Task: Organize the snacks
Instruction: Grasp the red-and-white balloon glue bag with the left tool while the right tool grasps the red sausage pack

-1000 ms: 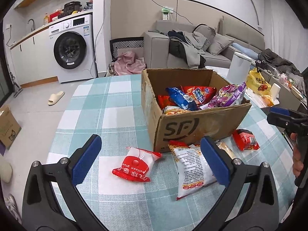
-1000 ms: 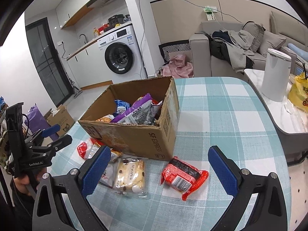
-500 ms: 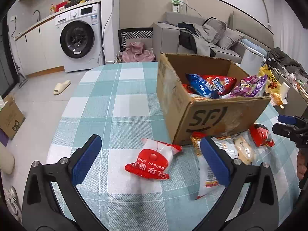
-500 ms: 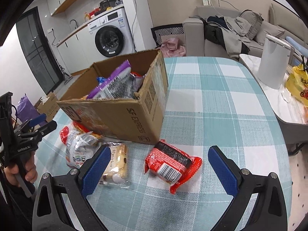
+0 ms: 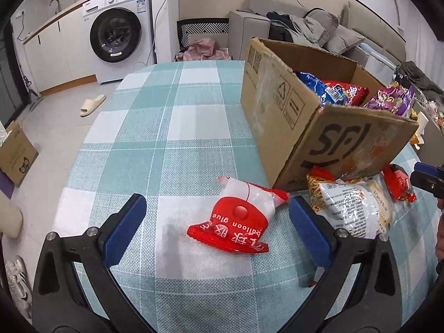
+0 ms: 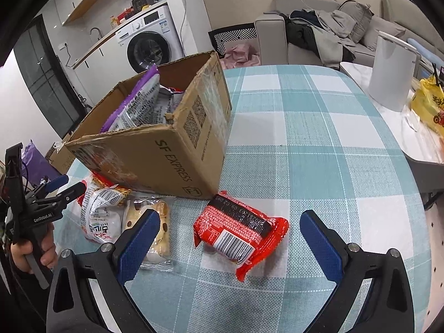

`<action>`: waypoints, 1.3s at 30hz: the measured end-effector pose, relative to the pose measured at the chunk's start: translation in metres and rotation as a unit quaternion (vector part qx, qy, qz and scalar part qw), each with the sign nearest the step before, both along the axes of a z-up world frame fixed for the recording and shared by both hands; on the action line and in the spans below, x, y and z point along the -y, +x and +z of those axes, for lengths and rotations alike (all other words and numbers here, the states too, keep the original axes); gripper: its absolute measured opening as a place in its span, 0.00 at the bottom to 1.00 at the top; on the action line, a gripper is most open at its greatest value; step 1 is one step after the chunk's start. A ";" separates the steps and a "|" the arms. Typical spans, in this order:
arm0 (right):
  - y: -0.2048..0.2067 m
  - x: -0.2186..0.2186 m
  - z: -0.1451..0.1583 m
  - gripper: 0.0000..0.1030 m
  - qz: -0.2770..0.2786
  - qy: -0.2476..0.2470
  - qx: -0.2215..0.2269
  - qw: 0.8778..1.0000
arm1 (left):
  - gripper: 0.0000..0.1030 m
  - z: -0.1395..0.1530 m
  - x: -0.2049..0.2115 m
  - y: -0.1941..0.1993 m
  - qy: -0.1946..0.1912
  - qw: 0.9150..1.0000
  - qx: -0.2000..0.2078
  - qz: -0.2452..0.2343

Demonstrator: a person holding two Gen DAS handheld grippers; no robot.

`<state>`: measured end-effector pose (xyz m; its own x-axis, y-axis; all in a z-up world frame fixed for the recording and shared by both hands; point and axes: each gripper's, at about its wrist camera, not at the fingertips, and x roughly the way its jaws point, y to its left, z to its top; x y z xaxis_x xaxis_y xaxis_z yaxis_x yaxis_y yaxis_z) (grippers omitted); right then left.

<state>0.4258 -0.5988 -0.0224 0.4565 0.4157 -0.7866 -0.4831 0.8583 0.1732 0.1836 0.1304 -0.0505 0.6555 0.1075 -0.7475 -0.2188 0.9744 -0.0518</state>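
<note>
- Your left tool is spread wide and empty, low over the checked surface, with the red-and-white balloon glue packet lying flat between its fingers.
- Your right tool is also wide and empty, framing the red barcode packet.
- Both packets are slick film and lie flat, so if you close too high the pads may skid off, or pinch only a crinkled edge that slips during the lift.
- Just beside the right tool's left finger lies a clear cookie packet; closing off-centre could drag it along.
- Further off, the cardboard box already holds several bags, so a careless drop may catch its torn rim.
- Only the left view shows the balloon glue packet and the blue and red bags inside the box.
- Only the right view shows the cookie packet clearly, plus your left hand on its handle.
</note>
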 end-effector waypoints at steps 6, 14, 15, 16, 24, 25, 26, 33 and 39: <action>0.003 -0.001 -0.011 1.00 0.001 -0.012 -0.012 1.000 | 0.99 -0.014 -0.001 0.010 0.006 1.000 -0.026 -0.001; 0.006 -0.007 -0.020 0.99 0.010 -0.017 -0.017 1.000 | 0.99 -0.024 -0.005 0.019 0.003 0.999 -0.040 -0.006; 0.005 -0.007 -0.021 0.99 0.010 -0.018 -0.018 1.000 | 0.99 -0.023 -0.004 0.018 0.004 0.999 -0.041 -0.006; 0.005 -0.008 -0.022 0.99 0.011 -0.019 -0.017 1.000 | 0.99 -0.024 -0.004 0.018 0.005 0.999 -0.042 -0.007; 0.004 -0.010 -0.027 0.84 0.021 -0.021 -0.018 0.999 | 0.94 -0.025 -0.002 0.020 0.010 0.999 -0.045 -0.014; 0.004 -0.009 -0.028 0.82 0.020 -0.021 -0.017 0.999 | 0.92 -0.025 -0.001 0.019 0.010 0.999 -0.045 -0.015; 0.004 -0.009 -0.028 0.80 0.020 -0.021 -0.016 0.999 | 0.92 -0.025 -0.001 0.019 0.008 0.999 -0.044 -0.016; 0.001 -0.008 -0.026 0.68 0.027 -0.032 -0.007 0.999 | 0.65 -0.021 0.004 0.012 0.005 0.999 -0.039 -0.026; -0.004 -0.011 -0.022 0.57 0.039 -0.037 0.001 0.999 | 0.55 -0.019 0.004 0.009 -0.004 0.999 -0.031 -0.037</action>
